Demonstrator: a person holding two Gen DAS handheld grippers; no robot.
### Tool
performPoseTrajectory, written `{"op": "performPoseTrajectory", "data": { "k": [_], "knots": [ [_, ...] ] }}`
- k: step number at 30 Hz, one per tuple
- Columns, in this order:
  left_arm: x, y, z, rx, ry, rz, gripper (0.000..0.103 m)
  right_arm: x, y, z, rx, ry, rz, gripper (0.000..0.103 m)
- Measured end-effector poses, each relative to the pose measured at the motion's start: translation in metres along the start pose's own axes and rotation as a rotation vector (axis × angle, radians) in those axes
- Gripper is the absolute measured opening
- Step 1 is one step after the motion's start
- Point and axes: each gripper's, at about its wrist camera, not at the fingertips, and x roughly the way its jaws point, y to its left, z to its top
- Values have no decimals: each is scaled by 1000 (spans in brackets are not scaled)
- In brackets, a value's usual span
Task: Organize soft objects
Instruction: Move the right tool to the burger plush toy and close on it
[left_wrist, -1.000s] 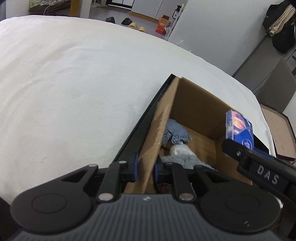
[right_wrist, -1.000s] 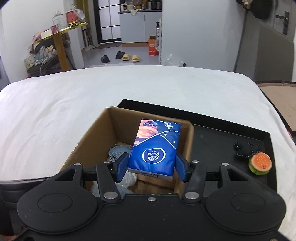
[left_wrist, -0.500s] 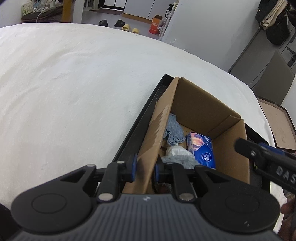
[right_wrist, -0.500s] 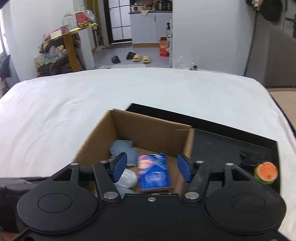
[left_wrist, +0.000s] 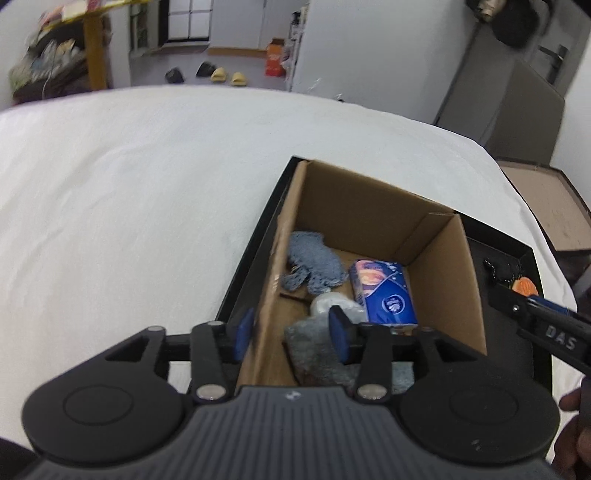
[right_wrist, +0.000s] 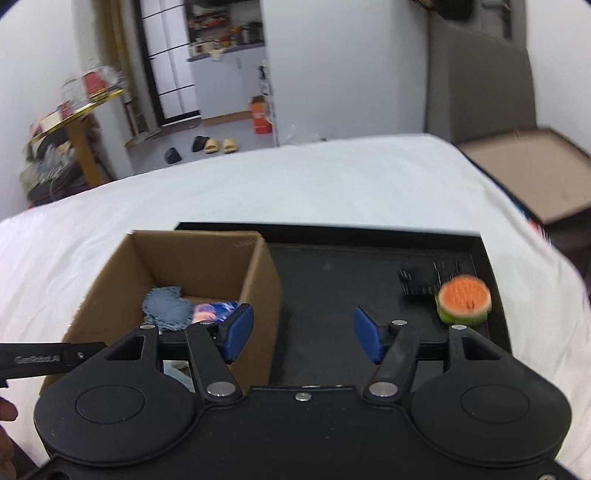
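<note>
Left tool (left_wrist: 291, 334) opening, jaws straddling the box (left_wrist: 373, 218) wall, pads off it. Right tool (right_wrist: 303, 332) open, nothing between its jaws, over the black tray (right_wrist: 332, 273). Tissue pack (left_wrist: 384, 295) lies in the box just ahead of the left tool, beside the blue cloth (left_wrist: 312, 264). Watermelon slice toy (right_wrist: 463, 299) on the tray, ahead-right of the right tool. All of it sits on a white bed (left_wrist: 129, 184).

Left gripper (left_wrist: 291, 334) pointed steeply down, jaws opening, blue pads straddling a thin wall without pressing it. Right gripper (right_wrist: 303, 334) sat to its right, angled down, jaws apart and empty. A bit of hand (right_wrist: 5, 424) showed at the near left edge.
</note>
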Motion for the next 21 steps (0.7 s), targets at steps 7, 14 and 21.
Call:
{"op": "performPoseTrajectory", "data": {
  "k": [7, 14, 21],
  "knots": [
    [10, -14, 4, 19, 7, 71, 51, 10, -22, -2, -5, -33, -54, 61],
    [13, -21, 11, 50, 1, 127, 52, 26, -47, -2, 30, -35, -108, 61],
    [20, -28, 16, 80, 11, 172, 53, 36, -70, 1, 56, -52, -170, 74]
  ]
}}
